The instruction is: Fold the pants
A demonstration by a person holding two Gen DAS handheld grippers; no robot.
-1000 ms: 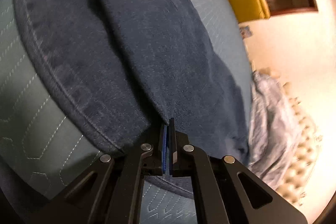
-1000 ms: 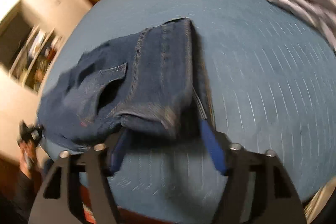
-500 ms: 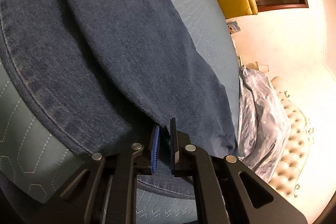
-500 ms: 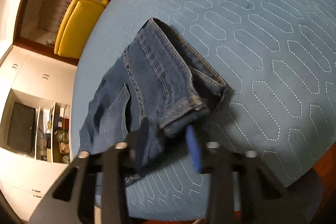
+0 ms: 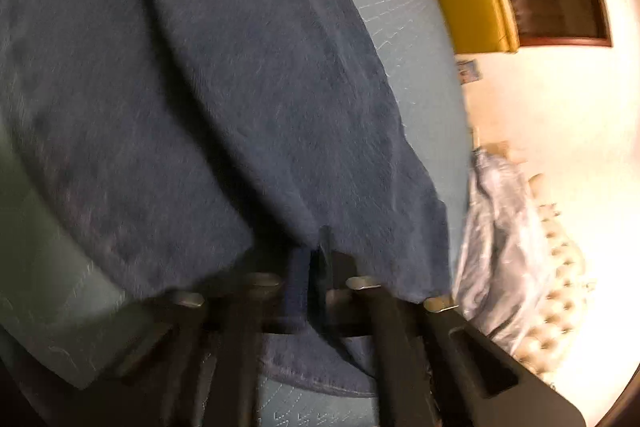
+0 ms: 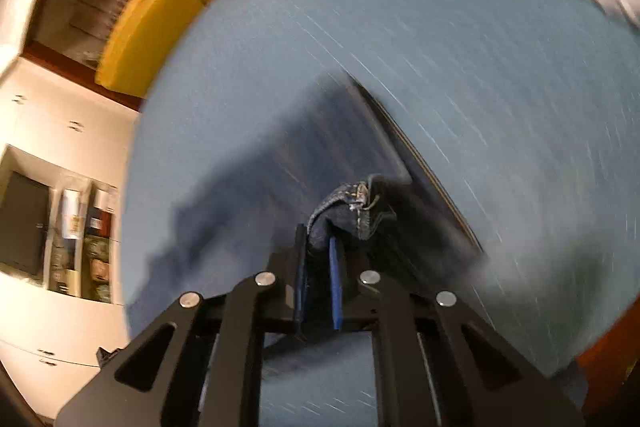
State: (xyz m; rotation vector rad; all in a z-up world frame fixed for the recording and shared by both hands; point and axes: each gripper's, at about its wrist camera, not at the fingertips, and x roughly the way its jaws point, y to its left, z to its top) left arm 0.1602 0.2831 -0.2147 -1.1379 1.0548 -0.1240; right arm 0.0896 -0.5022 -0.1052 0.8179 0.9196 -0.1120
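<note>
Dark blue jeans (image 5: 224,115) fill most of the left wrist view, draped over the blue quilted bedspread (image 5: 416,39). My left gripper (image 5: 314,263) is shut on a fold of the jeans' leg fabric near the bottom centre. In the right wrist view my right gripper (image 6: 318,259) has its jaws closing on the bunched waistband corner of the jeans (image 6: 356,203), and the cloth sits pinched between the blue pads. The rest of the jeans trails away blurred behind that corner, lifted off the bedspread (image 6: 480,87).
A crumpled pale grey blanket (image 5: 500,227) lies on the right next to a tufted headboard (image 5: 560,287). A yellow chair (image 6: 148,35) stands in a dark doorway. White cabinets with a shelf niche (image 6: 80,227) are at the left of the right wrist view.
My right gripper went from wide open around the waistband edge to closed on its corner, and it rose and rolled. My left gripper stayed shut on the leg fabric and shifted slightly.
</note>
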